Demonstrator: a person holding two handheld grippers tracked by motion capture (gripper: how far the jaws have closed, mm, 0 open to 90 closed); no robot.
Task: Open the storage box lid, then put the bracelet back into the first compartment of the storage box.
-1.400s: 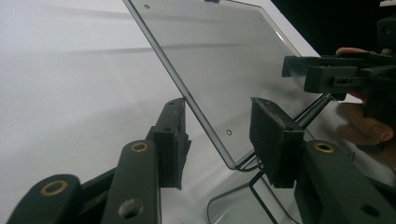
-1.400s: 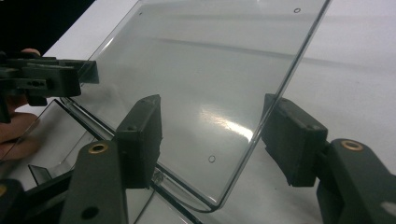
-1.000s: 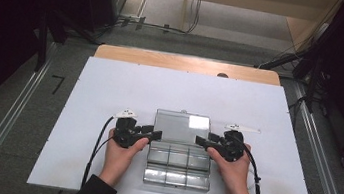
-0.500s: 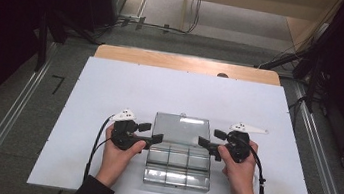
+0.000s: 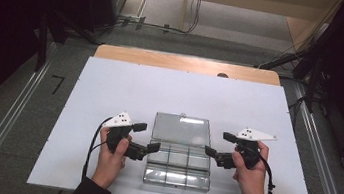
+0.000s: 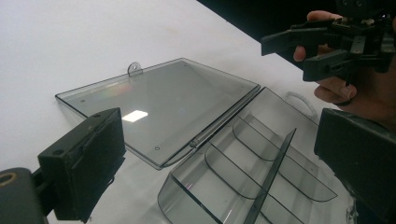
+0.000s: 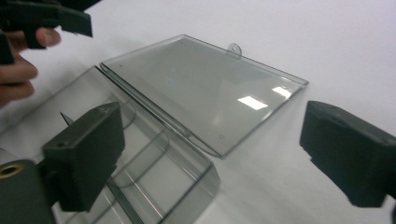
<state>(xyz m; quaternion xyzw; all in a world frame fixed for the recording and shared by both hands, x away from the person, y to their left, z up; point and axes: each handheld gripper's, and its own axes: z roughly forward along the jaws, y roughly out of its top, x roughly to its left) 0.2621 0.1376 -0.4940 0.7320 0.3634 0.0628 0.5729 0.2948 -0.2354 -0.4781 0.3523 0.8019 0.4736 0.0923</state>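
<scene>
While the clear compartment box [image 5: 178,166] lies opened flat at the near middle of the white table [image 5: 110,94], its lid [image 5: 179,129] folded away from the person, both grippers flank it. The left gripper [image 5: 147,138] and right gripper [image 5: 217,144] have just been opening, jaws spread wide on nothing. The box sits between them, equally near each, long axis crosswise

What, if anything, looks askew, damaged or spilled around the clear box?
Nothing stands out. The clear compartment box sits square on the white table, its lid folded flat open behind it, compartments empty. Both claws, left and right, hang open beside it.
</scene>
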